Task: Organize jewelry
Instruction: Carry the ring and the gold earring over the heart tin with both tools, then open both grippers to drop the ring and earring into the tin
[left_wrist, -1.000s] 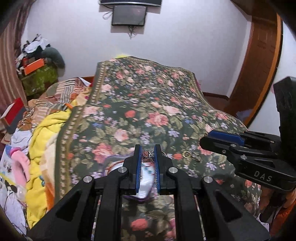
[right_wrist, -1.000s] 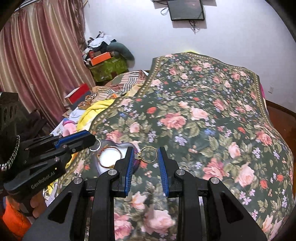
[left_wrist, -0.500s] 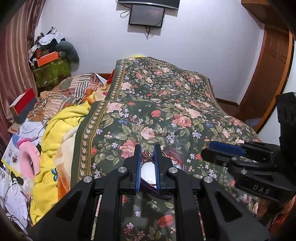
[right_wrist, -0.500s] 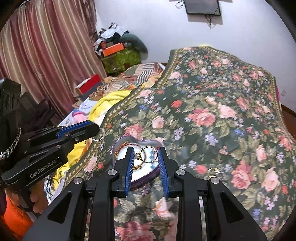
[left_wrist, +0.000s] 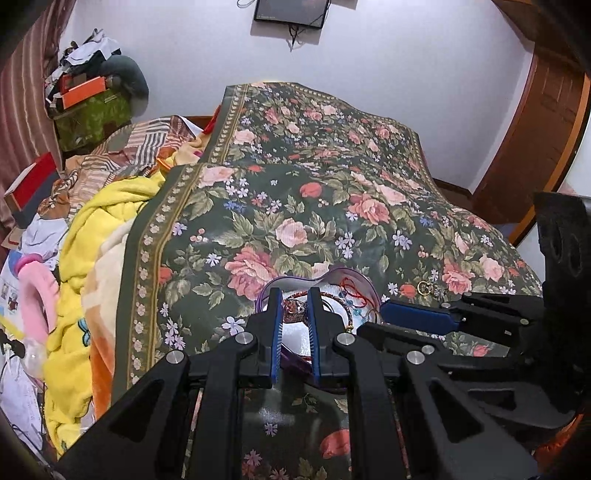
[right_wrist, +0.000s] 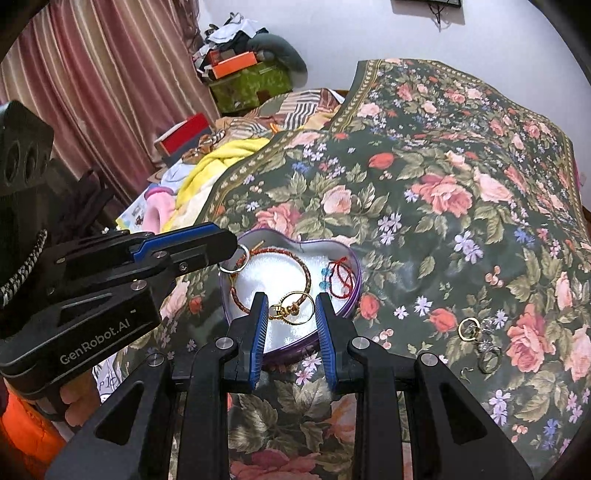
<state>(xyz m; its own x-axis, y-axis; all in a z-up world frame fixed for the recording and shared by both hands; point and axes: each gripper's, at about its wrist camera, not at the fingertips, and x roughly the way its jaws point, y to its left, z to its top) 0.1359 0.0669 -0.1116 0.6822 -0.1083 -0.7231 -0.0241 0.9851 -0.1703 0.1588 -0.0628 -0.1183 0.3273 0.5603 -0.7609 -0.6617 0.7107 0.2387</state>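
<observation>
Both grippers have come down toward the bed since the earlier frames, and the heart-shaped tin (right_wrist: 352, 264) now sits right under their tips instead of farther off on the spread. In the right wrist view the right gripper (right_wrist: 291, 314) grasps a gold ring (right_wrist: 295, 308) with a small charm on it, its blue pads nearly closed with the ring hanging over the tin's white lining. The left gripper (right_wrist: 221, 254) is clenched on a silver ring (right_wrist: 232, 264), which dangles at the tin's left rim.

Inside the tin lie a braided bangle (right_wrist: 306, 271) and a red cord bracelet (right_wrist: 341, 277) with blue beads. More small rings (right_wrist: 476, 338) lie loose on the bedspread (right_wrist: 443, 206), near its front right part and well apart from the tin.

These pieces look light, hard and smooth, so they probably slip easily between pads and roll once let go. A pinch across the band, as now, seems the surest hold; the charm may swing. The cord bracelet is likely limp and would be better lifted by one strand.

The floral bedspread is soft and uneven, so the tin may tilt if pressed, and tiny rings can hide in its busy pattern. Along the bed's left edge are a yellow blanket (left_wrist: 96, 236) and piled clothes, with maroon curtains (right_wrist: 110, 92) and a white wall beyond.
</observation>
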